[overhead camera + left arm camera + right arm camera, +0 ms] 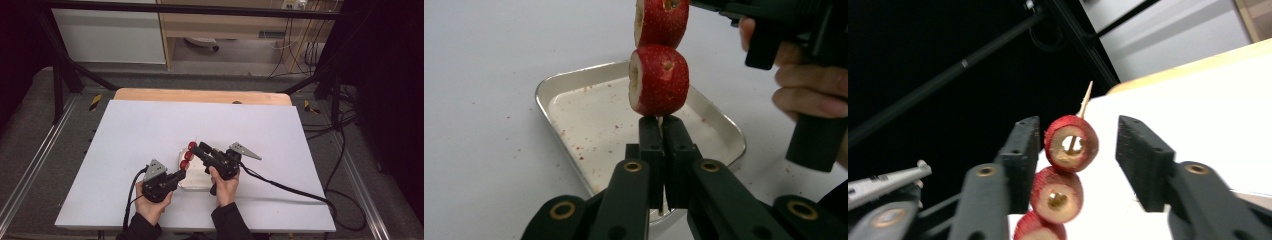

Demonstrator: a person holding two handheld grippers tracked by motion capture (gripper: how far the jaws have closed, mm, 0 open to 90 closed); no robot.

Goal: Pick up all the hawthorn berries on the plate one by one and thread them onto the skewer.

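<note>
The left gripper (659, 125) is clenching the bare lower end of a thin wooden skewer (1084, 101), holding it nearly upright over a small metal tray (561, 80) that is sitting on the white surface (150, 130). Three red fruit pieces (188, 155), each cored through the middle, are sitting stacked along the stick, one above another, with the pointed tip poking out past the top one. The right gripper (1075, 155) is reaching in from the side at the upper end, its jaws standing released with a clear gap on either side of the top fruit piece (1071, 143), touching nothing. So the skewer's long axis is running up and slightly away from the left gripper, and across the right gripper's opening rather than along it. The right hand (226, 186) is the nearer one to the top piece; my guess is that any next squeeze or push on the fruit depends on those jaws staying centred on it. Both hands are resting low at the near edge of the surface, wrists angled inward toward each other, the left hand (150, 202) sitting slightly closer to the person.
</note>
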